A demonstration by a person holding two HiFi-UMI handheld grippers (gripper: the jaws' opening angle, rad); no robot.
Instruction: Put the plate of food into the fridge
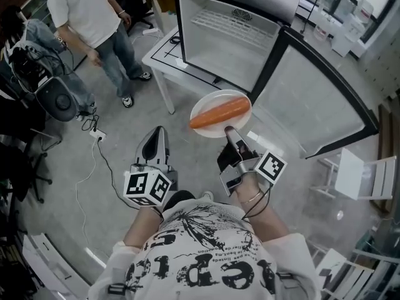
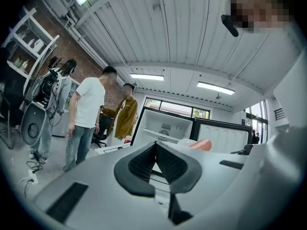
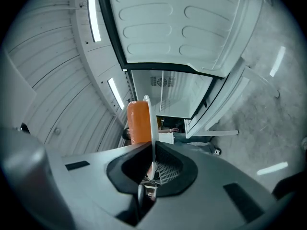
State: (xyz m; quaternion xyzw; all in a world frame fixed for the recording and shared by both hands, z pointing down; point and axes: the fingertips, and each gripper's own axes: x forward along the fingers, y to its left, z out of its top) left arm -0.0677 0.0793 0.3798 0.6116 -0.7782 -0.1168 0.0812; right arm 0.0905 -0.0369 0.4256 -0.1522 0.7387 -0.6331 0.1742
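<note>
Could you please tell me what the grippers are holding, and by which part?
The right hand-held gripper pinches the white plate, carrying a carrot, by its near rim; the left hand-held gripper holds nothing.

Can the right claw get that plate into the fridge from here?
Probably yes: the fridge door stands wide open, and nothing shows between the plate in the right claw and the shelf.

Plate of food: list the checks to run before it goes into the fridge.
1. Right gripper jaws clamped on the plate rim: ok.
2. Carrot lying on the plate: ok.
3. Fridge door open: ok.
4. Room inside, below the wire shelf: ok, nothing seen there.
5. Left gripper shut, empty, apart from the plate: ok.
6. Bystander away from the opening: ok.
</note>
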